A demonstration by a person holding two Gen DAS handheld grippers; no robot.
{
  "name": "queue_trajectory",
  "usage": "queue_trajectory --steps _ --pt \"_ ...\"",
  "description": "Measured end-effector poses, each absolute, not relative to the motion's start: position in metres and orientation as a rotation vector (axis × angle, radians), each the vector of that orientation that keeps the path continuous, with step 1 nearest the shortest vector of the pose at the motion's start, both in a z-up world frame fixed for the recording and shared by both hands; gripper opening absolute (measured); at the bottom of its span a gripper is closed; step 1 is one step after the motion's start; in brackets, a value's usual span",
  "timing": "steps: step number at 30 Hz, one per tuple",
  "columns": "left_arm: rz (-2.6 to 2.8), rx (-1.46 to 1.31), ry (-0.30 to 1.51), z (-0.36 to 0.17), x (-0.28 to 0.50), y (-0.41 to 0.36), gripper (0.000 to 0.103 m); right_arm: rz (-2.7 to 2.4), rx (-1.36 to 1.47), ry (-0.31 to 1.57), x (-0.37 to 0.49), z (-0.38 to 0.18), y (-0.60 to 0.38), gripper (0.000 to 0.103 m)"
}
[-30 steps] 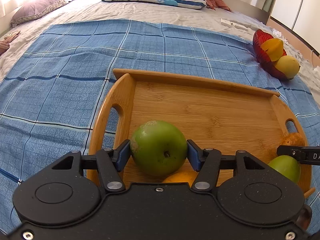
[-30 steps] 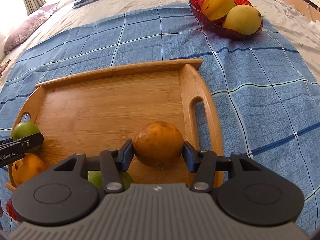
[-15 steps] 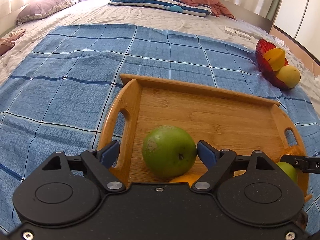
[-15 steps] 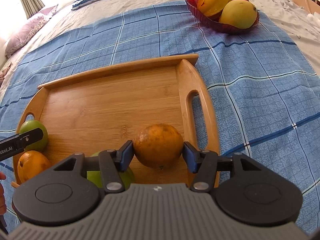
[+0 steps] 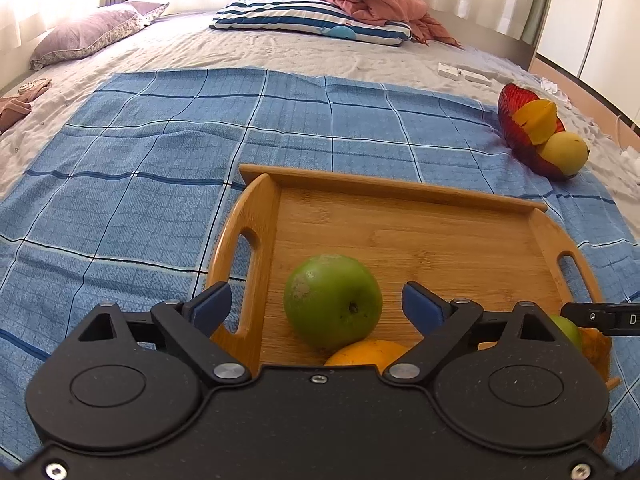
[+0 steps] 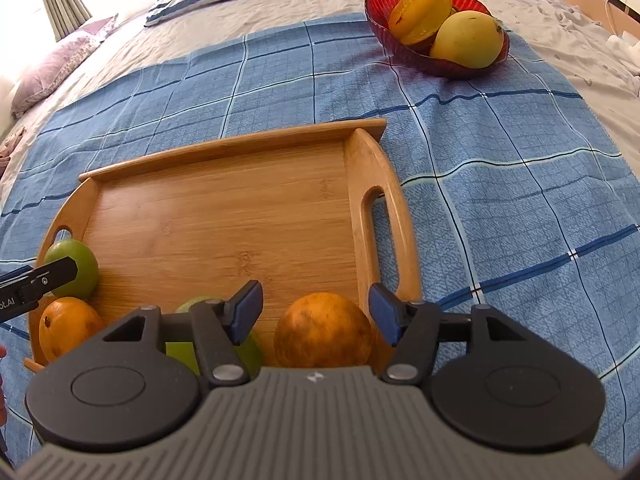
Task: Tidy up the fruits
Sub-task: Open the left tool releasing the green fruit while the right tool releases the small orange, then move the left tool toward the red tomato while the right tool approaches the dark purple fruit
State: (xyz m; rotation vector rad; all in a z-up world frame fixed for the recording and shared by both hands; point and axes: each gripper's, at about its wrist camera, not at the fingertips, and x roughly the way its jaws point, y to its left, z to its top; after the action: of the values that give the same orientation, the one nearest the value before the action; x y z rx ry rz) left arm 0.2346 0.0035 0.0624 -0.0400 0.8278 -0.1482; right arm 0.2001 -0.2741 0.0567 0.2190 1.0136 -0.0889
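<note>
A wooden tray [image 5: 420, 240] with handle slots lies on the blue checked cloth. In it, near the left handle, rests a green apple [image 5: 332, 300] with an orange [image 5: 368, 354] just in front of it. My left gripper [image 5: 316, 308] straddles the apple; its jaws are opening and the blue pads stand clear of it. In the right wrist view a brownish orange [image 6: 324, 330] sits by the tray's [image 6: 220, 208] right handle. My right gripper [image 6: 316, 314] is around it, jaws opening, with small gaps at both pads. A green fruit [image 6: 248, 350] lies partly hidden under its left finger.
A red glass bowl [image 6: 400, 54] holding a yellow mango [image 6: 466, 40] and an orange-yellow fruit [image 6: 424, 12] stands on the cloth's far right corner. Pillows [image 5: 308, 20] and a pink blanket lie at the bed's head. The tray's far half is bare wood.
Both grippers have let go of their fruit: the left pads spread wide from the green apple, the right pads parted slightly from the brownish orange. Both fruits stay on the tray.
</note>
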Motion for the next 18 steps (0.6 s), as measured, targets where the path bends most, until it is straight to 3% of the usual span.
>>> queue_trajectory --steps 18 --pt "-0.23 0.001 0.652 0.097 0.169 0.004 0.097 -0.059 0.17 0.886 0.167 0.08 -0.269 0.081"
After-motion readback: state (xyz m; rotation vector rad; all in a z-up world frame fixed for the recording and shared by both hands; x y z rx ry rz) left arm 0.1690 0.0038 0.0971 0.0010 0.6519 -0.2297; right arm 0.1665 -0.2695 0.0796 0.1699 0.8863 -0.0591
